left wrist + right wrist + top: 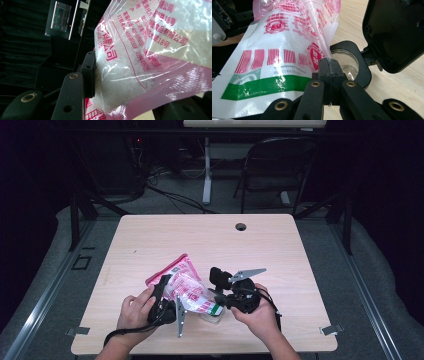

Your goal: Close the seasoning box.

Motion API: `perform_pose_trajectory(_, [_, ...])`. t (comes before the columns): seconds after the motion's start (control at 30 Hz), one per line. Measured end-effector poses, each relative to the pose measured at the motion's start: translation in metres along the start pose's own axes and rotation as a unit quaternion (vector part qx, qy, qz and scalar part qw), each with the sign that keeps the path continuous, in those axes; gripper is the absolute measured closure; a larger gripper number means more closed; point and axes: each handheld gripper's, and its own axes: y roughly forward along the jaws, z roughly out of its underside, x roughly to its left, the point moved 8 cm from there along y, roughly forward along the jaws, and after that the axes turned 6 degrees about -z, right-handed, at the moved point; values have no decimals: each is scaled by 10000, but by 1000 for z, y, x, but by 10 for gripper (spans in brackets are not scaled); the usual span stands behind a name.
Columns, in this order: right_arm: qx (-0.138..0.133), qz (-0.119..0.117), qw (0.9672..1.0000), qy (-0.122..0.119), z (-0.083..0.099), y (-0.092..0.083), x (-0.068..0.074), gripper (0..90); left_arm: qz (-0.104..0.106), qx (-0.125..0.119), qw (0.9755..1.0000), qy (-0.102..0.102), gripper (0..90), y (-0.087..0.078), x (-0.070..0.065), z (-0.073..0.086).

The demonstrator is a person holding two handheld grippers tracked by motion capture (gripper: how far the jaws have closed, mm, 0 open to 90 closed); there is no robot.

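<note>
Right gripper (329, 65) up close, black jaws pinched tight on the clear film edge of the pink-printed plastic bag of white granules (287, 50). Left gripper (140, 82) clamps the bag's body, tilted above the wooden table (150, 240), beside a black-lidded clear jar (347, 62).

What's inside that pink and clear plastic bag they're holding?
White grainy crystals show through the clear part of the bag. The printed white and green panel hides whatever lies behind it.

The plastic bag (150, 50) carries red Chinese print, with "18号", "400-6391535" and "CO., LTD" readable on it.
</note>
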Motion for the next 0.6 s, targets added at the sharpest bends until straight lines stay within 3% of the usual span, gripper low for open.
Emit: perform_pose_trajectory(0.6, [-7, 15, 10000, 5, 0, -1, -1, 900, 92, 9, 9997, 237, 609, 0, 3, -3])
